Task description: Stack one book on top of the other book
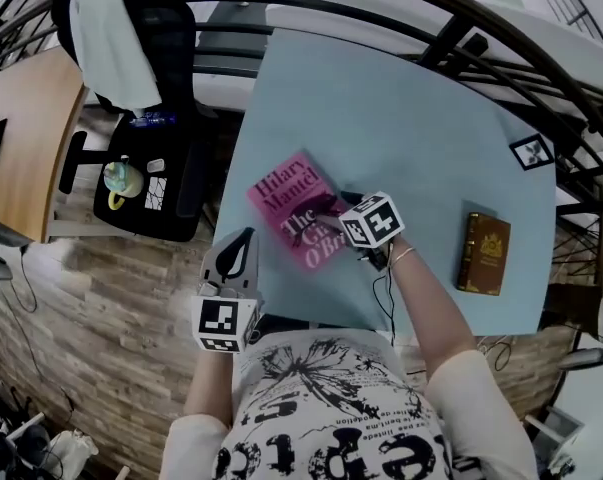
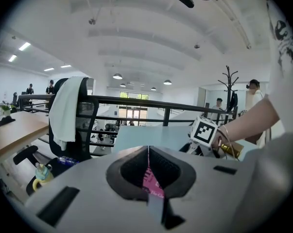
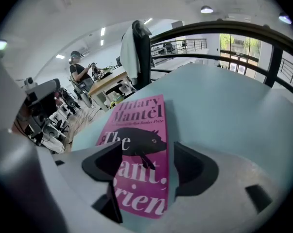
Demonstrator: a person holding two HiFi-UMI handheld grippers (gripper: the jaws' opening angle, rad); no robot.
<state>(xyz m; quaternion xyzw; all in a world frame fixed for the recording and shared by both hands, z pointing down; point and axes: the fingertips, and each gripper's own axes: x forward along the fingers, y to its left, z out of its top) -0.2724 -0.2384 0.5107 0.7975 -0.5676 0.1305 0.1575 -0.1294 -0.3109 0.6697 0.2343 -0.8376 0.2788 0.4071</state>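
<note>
Head view, scanning left to right. Spotting office chair (image 1: 171, 68) with white cloth (image 1: 106, 28) draped over it, standing off the left side of the tabletop (image 1: 401, 138), well apart from both books.

Holding left hand-held gripper (image 1: 241, 243) fully closed on nothing, hovering just off the near-left tabletop edge; not contributing right now.

Finding pink book (image 1: 281, 190) lying flat, cover up, skewed, on the near-left part of the tabletop. Judging it a thin paperback: light, likely flexing and drooping if pinched at one corner, with a glossy cover probably slipping a little. Lying flat, so offering no face to pinch. Probably needing one edge tipped up or slid past the tabletop edge, then a deep bite on the spine side.

Poising right hand-held gripper (image 1: 327, 210) over the bottom end of the cover, jaws spread wide. Right gripper view showing the book between them, pads not pressing, nothing gripped yet.

Seeing brown book (image 1: 484, 253) lying flat near the right tabletop edge, well apart from the pink one. Looking like a small, stiff hardcover, denser, easy to take across its thickness.

Bare tabletop running between the two books, nothing blocking the carry. Noting square marker (image 1: 531, 151) at the far-right corner and dark railing (image 1: 449, 38) beyond the far edge, neither interfering.
</note>
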